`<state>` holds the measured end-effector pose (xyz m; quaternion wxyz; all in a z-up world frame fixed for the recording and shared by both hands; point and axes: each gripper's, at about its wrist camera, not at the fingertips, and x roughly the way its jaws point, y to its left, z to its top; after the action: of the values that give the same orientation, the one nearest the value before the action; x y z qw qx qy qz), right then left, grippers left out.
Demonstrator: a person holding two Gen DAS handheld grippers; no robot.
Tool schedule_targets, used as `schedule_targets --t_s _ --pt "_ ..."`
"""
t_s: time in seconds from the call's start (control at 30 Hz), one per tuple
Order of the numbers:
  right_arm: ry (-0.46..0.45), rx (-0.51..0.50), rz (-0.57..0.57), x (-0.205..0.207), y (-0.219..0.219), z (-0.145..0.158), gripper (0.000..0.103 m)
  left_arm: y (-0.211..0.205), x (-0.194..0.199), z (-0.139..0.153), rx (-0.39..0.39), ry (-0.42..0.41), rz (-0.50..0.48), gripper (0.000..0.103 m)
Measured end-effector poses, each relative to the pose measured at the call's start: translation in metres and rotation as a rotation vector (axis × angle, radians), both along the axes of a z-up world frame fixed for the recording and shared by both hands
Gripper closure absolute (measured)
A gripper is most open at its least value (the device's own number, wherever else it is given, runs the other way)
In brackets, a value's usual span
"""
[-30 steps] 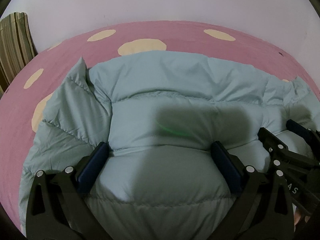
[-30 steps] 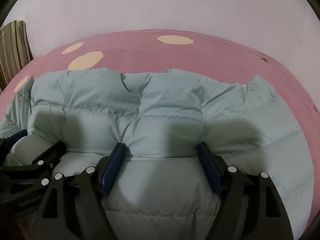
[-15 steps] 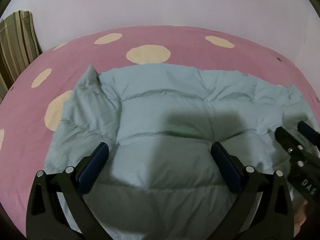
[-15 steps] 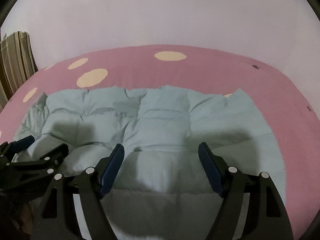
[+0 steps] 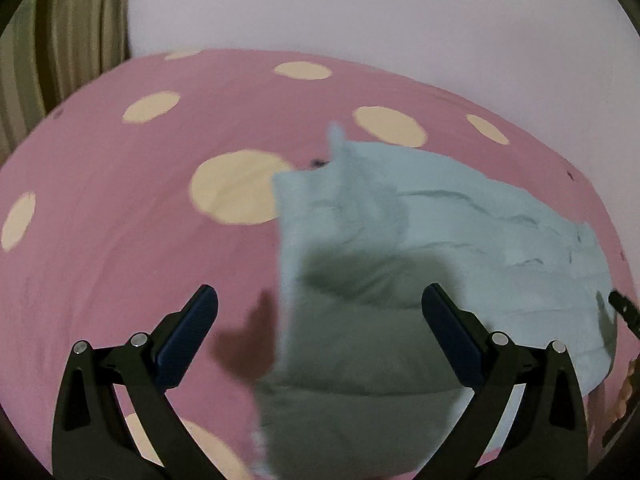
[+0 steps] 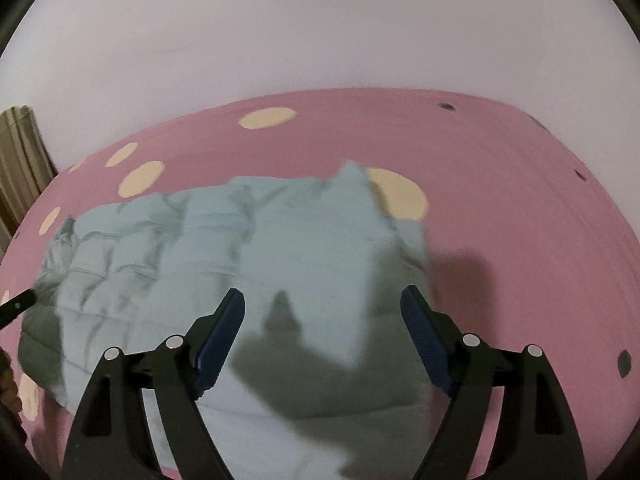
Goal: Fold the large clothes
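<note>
Left wrist view shows the pale blue quilted jacket (image 5: 420, 264) lying on the pink spotted bedcover (image 5: 120, 240) as a compact, thick bundle. One side edge runs fairly straight down the frame. A small corner of cloth stands up at its far end. We hold the left gripper (image 5: 320, 320) above the near part of the bundle, its jaws spread wide and pinching nothing. One blue pad hangs over bare bedcover, the other over the jacket.

From the right wrist view, the same jacket (image 6: 248, 248) appears as a stacked, roughly rectangular pile with quilt seams running across it. The far corner again pokes up. We keep the right gripper (image 6: 322, 328) clear of the cloth as well, jaws wide apart and empty. A striped curtain (image 5: 68, 32) hangs at the edge of the wall (image 6: 320, 32).

Our judgement: the main folds appear to be done, since the garment reads as several layers in a tidy block and neither tool grips it. What may remain is pressing down the raised corner and squaring the looser, wrinkled end. Motion blur keeps us from judging edge alignment closely.
</note>
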<state>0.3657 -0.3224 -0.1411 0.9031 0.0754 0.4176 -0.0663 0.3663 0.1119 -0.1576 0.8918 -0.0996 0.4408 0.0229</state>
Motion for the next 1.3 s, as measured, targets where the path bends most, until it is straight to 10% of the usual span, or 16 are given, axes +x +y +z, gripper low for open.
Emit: schedule_targets --t_s 0.37,0.77,1.07,1.3 --pt "0.114 0.195 -0.042 0.011 -0.042 -0.047 0.018 0.028 0.009 -0.04 -0.214 0.105 -0.034 0.002" --pt "0.127 0.237 -0.01 0.01 -0.039 -0.065 0.029 0.02 0.015 -0.044 -0.174 0.085 -0.075 0.003" --pt "0.113 0.325 0.031 0.005 -0.029 -0.064 0.073 0.005 0.019 -0.041 -0.246 0.077 -0.165 0.06" --pt "0.087 0.364 0.035 -0.008 -0.023 -0.055 0.083 0.007 0.005 -0.028 -0.251 0.034 -0.18 0.086"
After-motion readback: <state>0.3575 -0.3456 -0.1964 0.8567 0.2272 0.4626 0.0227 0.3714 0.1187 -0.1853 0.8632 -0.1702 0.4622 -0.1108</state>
